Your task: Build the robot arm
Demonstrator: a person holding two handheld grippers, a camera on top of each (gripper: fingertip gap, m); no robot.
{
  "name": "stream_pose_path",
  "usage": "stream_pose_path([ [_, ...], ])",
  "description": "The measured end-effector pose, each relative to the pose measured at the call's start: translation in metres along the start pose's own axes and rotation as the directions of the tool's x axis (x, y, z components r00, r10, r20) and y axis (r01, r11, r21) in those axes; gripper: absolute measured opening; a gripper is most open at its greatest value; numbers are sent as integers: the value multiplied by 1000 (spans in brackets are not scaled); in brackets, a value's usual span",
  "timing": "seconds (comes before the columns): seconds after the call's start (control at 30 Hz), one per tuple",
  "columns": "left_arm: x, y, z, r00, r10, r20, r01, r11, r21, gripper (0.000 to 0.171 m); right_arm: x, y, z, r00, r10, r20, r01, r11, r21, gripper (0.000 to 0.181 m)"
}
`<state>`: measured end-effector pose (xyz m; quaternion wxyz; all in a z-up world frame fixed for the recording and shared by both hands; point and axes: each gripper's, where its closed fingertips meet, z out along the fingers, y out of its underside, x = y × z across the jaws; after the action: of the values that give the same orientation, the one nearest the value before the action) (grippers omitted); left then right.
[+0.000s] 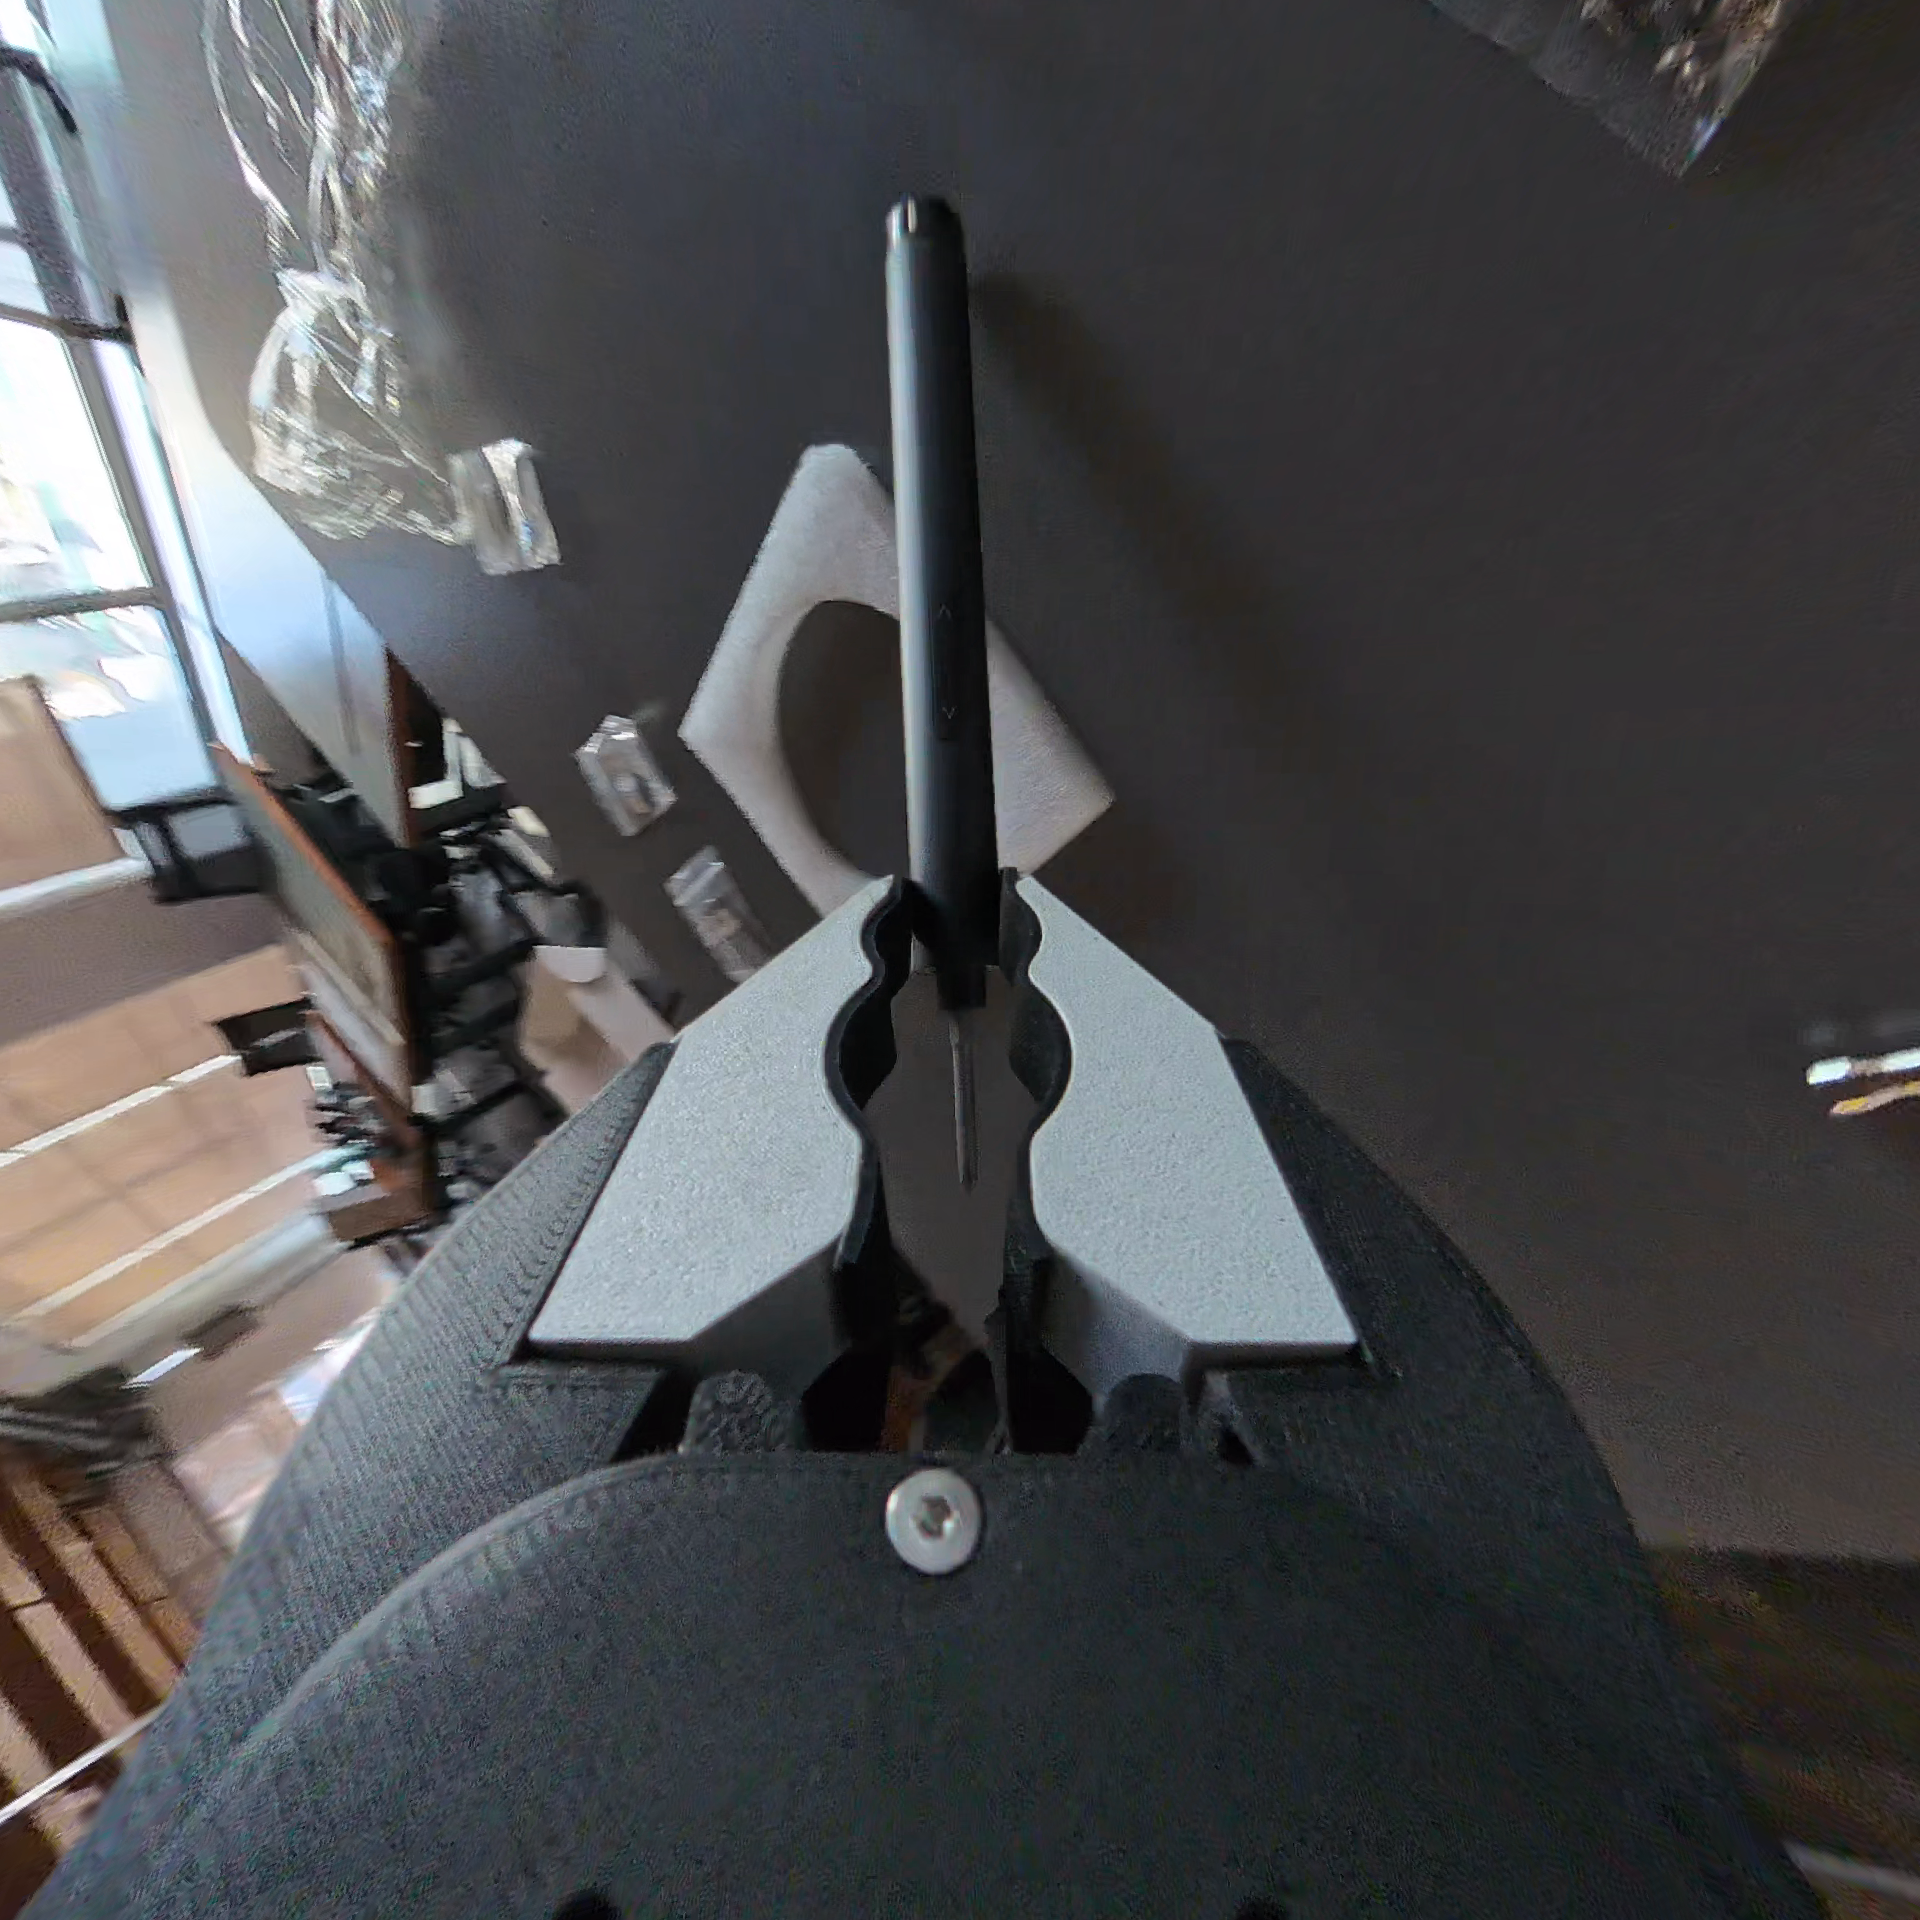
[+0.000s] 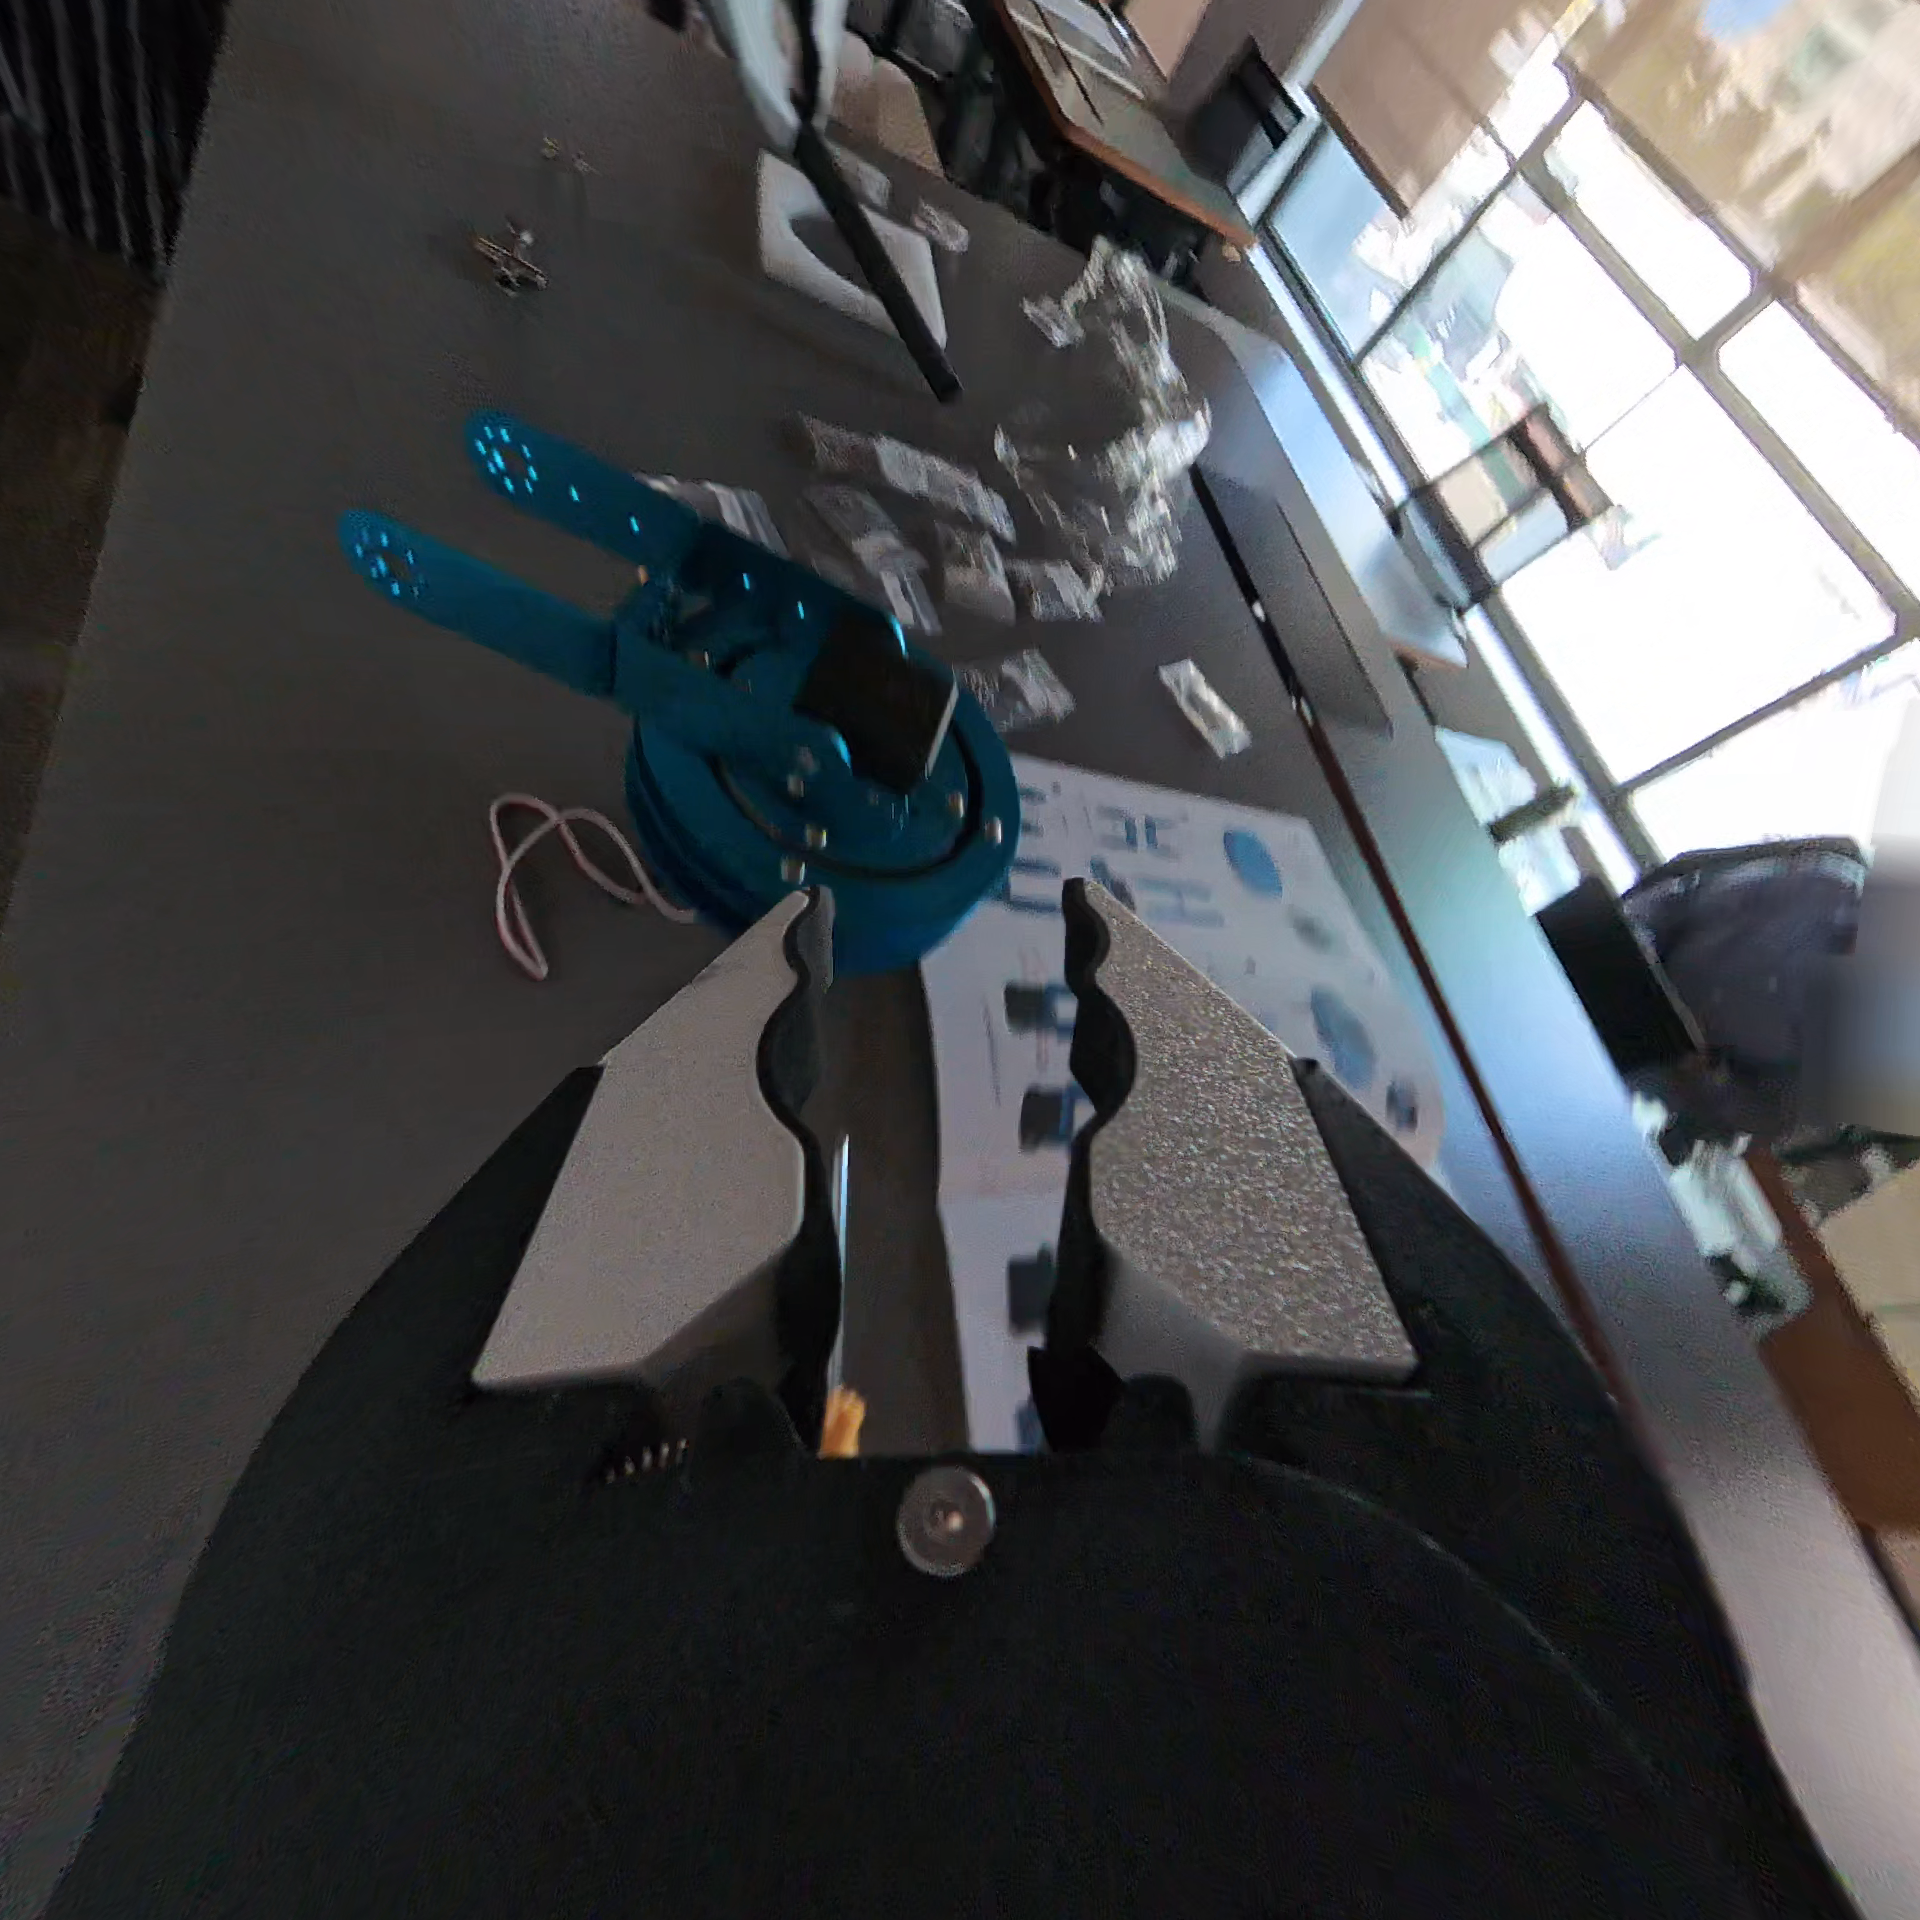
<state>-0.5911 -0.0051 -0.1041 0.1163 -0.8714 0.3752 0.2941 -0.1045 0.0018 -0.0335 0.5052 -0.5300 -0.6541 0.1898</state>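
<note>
Your left gripper had its jaws drawn close, pinching something at the tips; your right gripper was parted, apparently holding nothing.

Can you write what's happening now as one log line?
left tongs: shut on black screwdriver | right tongs: open, near blue assembly
</note>
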Motion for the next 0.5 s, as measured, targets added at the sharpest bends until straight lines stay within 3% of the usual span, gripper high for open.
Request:
stream_pose_path([
  [0.1,-20,-6,-26,979,198,47,-194,978,-78,16,-1,-51,57,954,-295,55,291,954,70,43],
  [0.17,-30,-13,-41,951,303,66,-293,947,-129,16,1,-79,96,861,-508,30,501,856,125,42],
  [0.23,-37,-19,-54,922,381,68,-365,915,-173,15,3,-104,133,782,-623,-13,608,758,237,40],
  [0.3,-44,-29,-67,889,449,87,-425,882,-203,16,14,-124,170,826,-564,1,528,774,349,40],
  [0.4,-50,-47,-88,861,496,111,-471,862,-188,15,38,-142,224,925,-347,157,246,860,448,44],
  [0.5,-52,-65,-110,841,522,144,-502,851,-154,15,55,-149,273,919,-309,245,170,871,462,57],
])
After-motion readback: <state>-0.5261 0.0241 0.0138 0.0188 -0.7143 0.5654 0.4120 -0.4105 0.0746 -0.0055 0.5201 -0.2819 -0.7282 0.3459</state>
